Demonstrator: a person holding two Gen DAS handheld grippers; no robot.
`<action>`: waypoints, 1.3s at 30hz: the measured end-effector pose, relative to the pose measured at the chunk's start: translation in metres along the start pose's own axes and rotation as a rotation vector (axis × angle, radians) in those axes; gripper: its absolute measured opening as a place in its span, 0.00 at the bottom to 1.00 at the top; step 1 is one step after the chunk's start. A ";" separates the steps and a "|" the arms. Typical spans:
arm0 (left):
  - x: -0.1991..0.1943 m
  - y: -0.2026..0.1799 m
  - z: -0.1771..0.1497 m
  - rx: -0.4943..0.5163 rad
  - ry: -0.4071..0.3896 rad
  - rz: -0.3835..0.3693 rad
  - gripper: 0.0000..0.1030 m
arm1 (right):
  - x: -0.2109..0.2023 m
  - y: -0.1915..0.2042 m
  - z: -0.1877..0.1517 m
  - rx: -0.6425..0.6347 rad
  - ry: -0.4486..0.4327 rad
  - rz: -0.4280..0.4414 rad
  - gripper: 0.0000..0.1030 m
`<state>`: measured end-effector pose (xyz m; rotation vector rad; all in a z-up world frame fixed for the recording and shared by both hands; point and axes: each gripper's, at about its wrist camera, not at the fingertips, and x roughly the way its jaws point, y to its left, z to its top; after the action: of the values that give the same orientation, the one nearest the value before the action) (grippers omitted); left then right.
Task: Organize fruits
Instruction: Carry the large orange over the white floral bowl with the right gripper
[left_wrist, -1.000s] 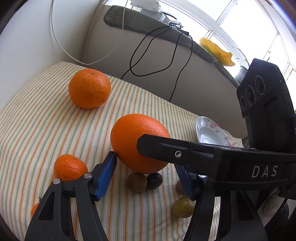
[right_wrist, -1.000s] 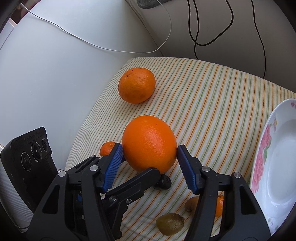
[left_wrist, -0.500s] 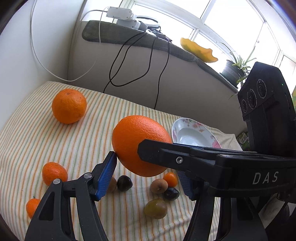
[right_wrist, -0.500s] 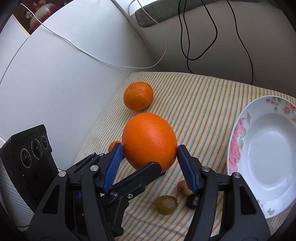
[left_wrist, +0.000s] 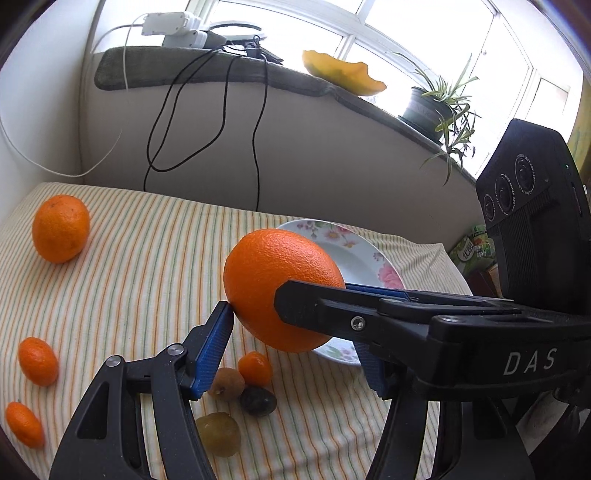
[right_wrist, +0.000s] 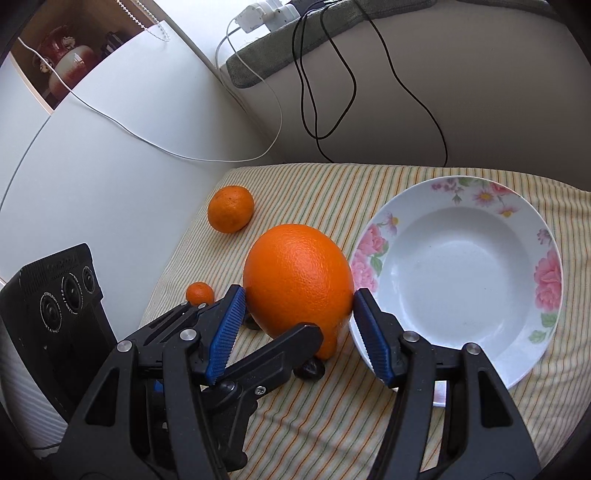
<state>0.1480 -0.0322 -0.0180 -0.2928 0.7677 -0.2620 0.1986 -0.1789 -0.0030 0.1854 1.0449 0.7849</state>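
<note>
— Grippers?
— Right gripper (right_wrist: 297, 310) and left gripper (left_wrist: 295, 341) both clamp the large round orange (right_wrist: 297, 282), lifted above the striped cloth (right_wrist: 321, 192).
— Location?
— Just beside the white floral plate (right_wrist: 546, 266), at its left rim.

A home interior: striped cloth (left_wrist: 147, 280) covered the worktop, a potted plant (left_wrist: 439, 107) stood on the far windowsill, and a floral plate (right_wrist: 465, 273) lay at right.
</note>
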 end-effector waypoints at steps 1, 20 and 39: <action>0.002 -0.003 0.001 0.006 0.003 -0.004 0.61 | -0.003 -0.003 -0.001 0.003 -0.004 -0.005 0.62; 0.051 -0.046 0.013 0.073 0.081 -0.049 0.62 | -0.026 -0.062 0.003 0.093 -0.044 -0.071 0.62; 0.067 -0.049 0.012 0.082 0.119 -0.050 0.61 | -0.018 -0.080 0.007 0.127 -0.025 -0.084 0.62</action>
<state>0.1973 -0.0981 -0.0356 -0.2208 0.8661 -0.3595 0.2385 -0.2465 -0.0261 0.2579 1.0727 0.6395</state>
